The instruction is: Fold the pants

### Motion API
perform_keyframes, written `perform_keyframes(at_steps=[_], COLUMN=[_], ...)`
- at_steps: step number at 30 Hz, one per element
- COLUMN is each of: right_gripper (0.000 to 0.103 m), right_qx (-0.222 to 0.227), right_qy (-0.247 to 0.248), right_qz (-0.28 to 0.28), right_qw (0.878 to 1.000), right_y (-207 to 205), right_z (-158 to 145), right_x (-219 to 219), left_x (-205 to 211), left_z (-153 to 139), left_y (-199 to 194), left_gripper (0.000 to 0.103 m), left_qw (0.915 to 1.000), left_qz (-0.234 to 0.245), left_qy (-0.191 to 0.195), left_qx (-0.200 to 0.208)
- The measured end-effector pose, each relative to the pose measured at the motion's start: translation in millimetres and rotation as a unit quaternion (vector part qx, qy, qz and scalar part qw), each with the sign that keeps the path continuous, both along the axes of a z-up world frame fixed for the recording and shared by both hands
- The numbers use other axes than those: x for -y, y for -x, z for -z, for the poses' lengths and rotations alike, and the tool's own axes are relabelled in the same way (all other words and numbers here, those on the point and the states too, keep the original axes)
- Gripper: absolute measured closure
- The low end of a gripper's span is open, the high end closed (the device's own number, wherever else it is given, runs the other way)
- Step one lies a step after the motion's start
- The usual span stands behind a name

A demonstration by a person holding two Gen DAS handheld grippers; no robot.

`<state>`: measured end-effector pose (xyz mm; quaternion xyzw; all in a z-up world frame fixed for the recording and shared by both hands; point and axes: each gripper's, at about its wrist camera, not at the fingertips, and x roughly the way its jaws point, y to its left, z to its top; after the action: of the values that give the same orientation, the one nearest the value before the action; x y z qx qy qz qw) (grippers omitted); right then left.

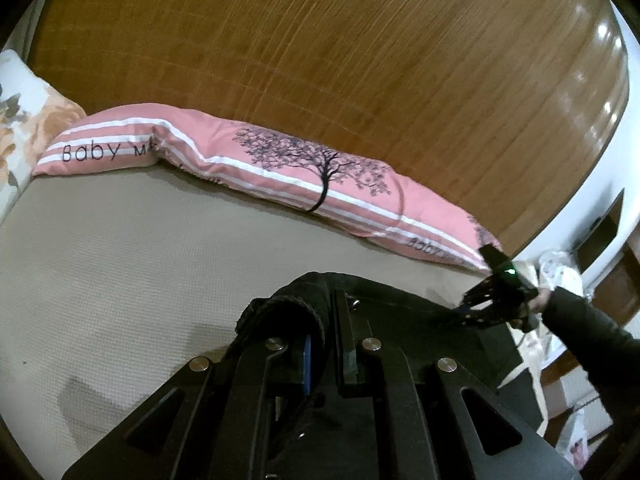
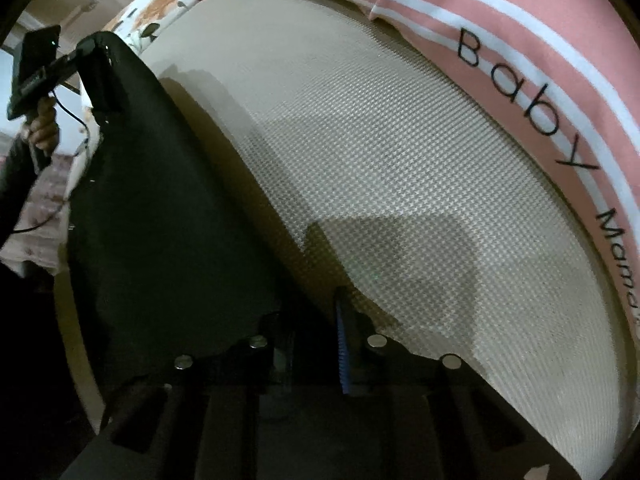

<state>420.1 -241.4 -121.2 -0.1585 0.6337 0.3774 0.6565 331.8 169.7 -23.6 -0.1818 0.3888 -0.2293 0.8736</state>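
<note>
The black pants [image 1: 400,304] are held up above the beige bed sheet [image 1: 120,264], stretched between my two grippers. My left gripper [image 1: 326,320] is shut on a bunched edge of the pants [image 1: 280,312]. In the right wrist view the pants [image 2: 160,216] hang as a wide dark sheet from the left gripper [image 2: 96,60] down to my right gripper [image 2: 320,320], which is shut on their near edge. The right gripper also shows in the left wrist view [image 1: 476,308], gripping the far end of the cloth.
A pink striped pillow [image 1: 280,164] with a tree print and "Baby" lettering lies along the wooden headboard [image 1: 320,48]. A floral pillow [image 1: 24,120] sits at the left. Bags and furniture [image 1: 560,276] stand beyond the bed's right edge.
</note>
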Motion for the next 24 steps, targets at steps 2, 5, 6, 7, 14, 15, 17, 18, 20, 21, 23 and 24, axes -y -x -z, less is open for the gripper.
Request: perform_keyframes(at_steps=[2,5,6,7,14,15,17,18,20,21,23,24], right_gripper=[0.092,0.094,0.094,0.095,0.097,0.097,0.097,0.097,0.097,0.097,0.097,0.097], right_qx=[0.025,0.071,0.091,0.11,0.195,0.199,0.21,0.213,0.221,0.222,0.224,0.222], right_qy=[0.018,0.041,0.049,0.055,0.085,0.083,0.084,0.084,0.079,0.077,0.072,0.068], right_qz=[0.004,0.028,0.036,0.045,0.109,0.116,0.13,0.135,0.147,0.151,0.161,0.166], right_qw=[1.0,0.996,0.994,0.991,0.971,0.97,0.965,0.964,0.961,0.96,0.958,0.958], right_y=[4,19,26,35,95,103,127,133,158,164,188,199], right_z=[-5,-19,-26,-34,-83,-88,-97,-100,-104,-105,-104,-103], right_x=[1,-4,-5,-7,-15,-15,-15,-8,-13,-10,-7,-4], left_x=[2,4,6,7,14,12,11,10,9,8,5,4], left_z=[1,2,1,0,-26,-30,-37,-40,-43,-43,-42,-41], left_y=[-2,-6,-7,-6,28,37,52,63,81,92,112,119], left_gripper=[0.095,0.095,0.095,0.095,0.095,0.095,0.095,0.095,0.095,0.095,0.095,0.095], left_qw=[0.9999,0.9993,0.9986,0.9981,0.9937,0.9934,0.993,0.9922,0.991,0.9909,0.9905,0.9904], left_qz=[-0.002,-0.003,-0.001,0.0,0.019,0.022,0.028,0.031,0.035,0.037,0.041,0.042], left_qy=[-0.016,-0.038,-0.052,-0.061,-0.105,-0.106,-0.105,-0.11,-0.116,-0.117,-0.119,-0.12], left_qx=[-0.003,-0.005,-0.005,-0.003,0.033,0.038,0.046,0.05,0.055,0.056,0.055,0.054])
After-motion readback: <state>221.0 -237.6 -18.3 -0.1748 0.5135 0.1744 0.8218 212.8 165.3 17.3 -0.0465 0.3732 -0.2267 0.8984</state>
